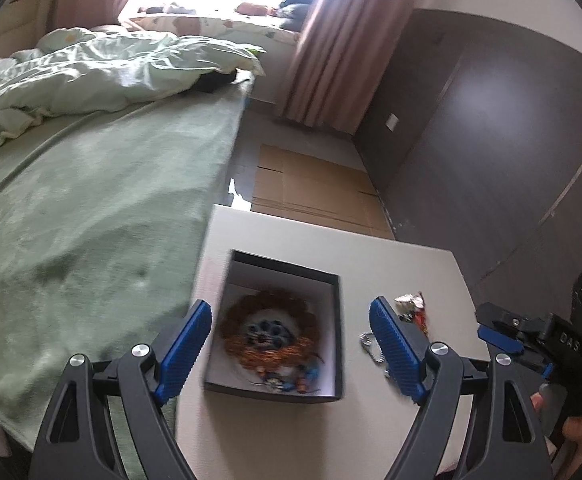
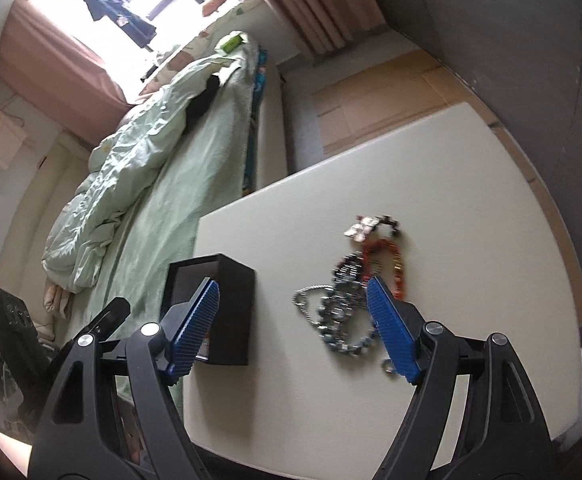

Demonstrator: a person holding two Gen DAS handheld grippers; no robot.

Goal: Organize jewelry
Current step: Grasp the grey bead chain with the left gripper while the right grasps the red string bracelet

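An open black box [image 1: 333, 300] sits on the white table [image 1: 275, 436]. It holds a brown bead bracelet [image 1: 269, 334] and small blue pieces. My left gripper [image 1: 291, 344] is open and empty, its fingers straddling the box from above. In the right wrist view the box [image 2: 231, 296] stands at the left. A pile of jewelry lies on the table [image 2: 471, 200]: a silver chain [image 2: 307, 300], a blue-grey bead string [image 2: 343, 320] and a red bead bracelet [image 2: 387, 258]. My right gripper [image 2: 295, 328] is open and empty above the pile's near edge. It also shows in the left wrist view [image 1: 503, 338].
A bed with a green blanket [image 1: 91, 208] runs along the table's left side. Flat cardboard [image 1: 315, 184] lies on the floor beyond the table. A dark wall and door [image 1: 491, 120] stand at the right. The table's far edge is close behind the box.
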